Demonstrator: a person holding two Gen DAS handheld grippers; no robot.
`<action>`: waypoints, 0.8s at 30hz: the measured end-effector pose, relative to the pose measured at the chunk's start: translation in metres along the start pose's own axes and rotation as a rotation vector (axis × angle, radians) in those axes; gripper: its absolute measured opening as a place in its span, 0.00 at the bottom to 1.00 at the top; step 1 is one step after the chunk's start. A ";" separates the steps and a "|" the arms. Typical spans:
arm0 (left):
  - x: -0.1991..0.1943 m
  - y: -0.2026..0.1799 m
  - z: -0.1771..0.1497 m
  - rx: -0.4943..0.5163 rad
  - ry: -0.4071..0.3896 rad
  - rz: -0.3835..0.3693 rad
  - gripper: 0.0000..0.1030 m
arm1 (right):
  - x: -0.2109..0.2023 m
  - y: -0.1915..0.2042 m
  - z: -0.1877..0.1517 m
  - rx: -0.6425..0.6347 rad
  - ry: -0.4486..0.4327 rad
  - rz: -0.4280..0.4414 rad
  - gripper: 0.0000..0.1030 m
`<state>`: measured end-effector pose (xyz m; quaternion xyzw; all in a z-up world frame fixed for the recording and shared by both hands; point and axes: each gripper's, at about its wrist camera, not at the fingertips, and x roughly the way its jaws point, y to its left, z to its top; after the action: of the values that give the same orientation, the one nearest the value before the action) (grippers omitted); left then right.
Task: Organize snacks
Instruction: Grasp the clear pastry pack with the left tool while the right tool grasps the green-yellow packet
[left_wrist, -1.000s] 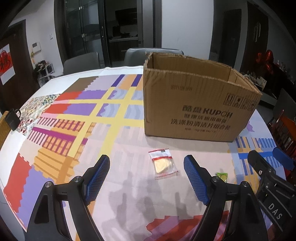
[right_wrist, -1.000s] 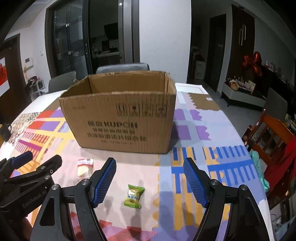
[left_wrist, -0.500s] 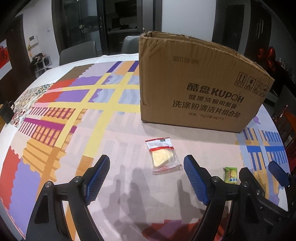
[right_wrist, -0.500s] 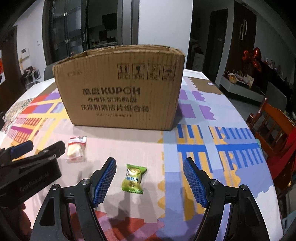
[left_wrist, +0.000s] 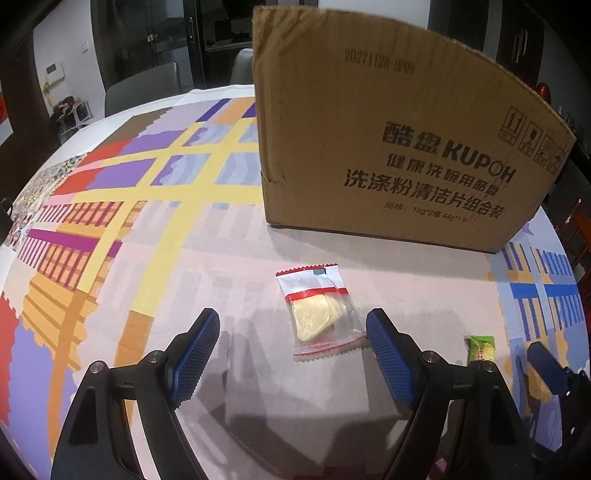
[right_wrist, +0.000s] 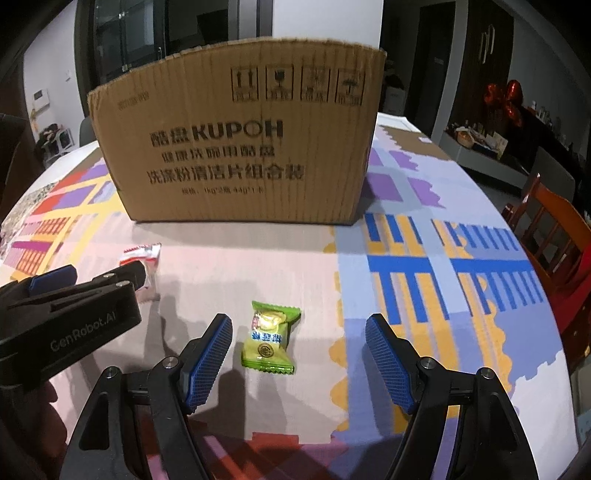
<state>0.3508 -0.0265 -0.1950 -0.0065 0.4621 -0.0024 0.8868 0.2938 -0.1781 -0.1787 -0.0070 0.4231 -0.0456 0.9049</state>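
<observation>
While the cardboard box (left_wrist: 402, 147) is filling more of the upper frame than a second ago, both grippers are being brought lower and closer to the snacks. The left gripper (left_wrist: 293, 328) is being held wide open and empty, the clear packet with the yellow snack (left_wrist: 319, 314) lying on the table (left_wrist: 229, 280) between its fingers (left_wrist: 197, 341), nearer the right one. The right gripper (right_wrist: 299, 334) is likewise being held wide open and empty around the green candy (right_wrist: 269, 338), left of centre. Nothing is being gripped yet; closing on each snack is judged the next step before the box is being loaded.
</observation>
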 end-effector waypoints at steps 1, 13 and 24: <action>0.003 0.000 0.001 -0.002 0.004 -0.002 0.79 | 0.002 0.000 -0.001 -0.003 0.007 0.002 0.70; 0.015 -0.009 0.002 0.024 0.008 -0.013 0.41 | 0.010 0.000 -0.003 -0.001 0.023 0.032 0.29; 0.005 -0.008 -0.001 0.033 0.003 -0.021 0.34 | 0.009 -0.004 0.002 0.016 0.014 0.049 0.21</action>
<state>0.3524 -0.0346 -0.1997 0.0032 0.4634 -0.0195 0.8859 0.3007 -0.1833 -0.1838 0.0109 0.4293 -0.0265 0.9027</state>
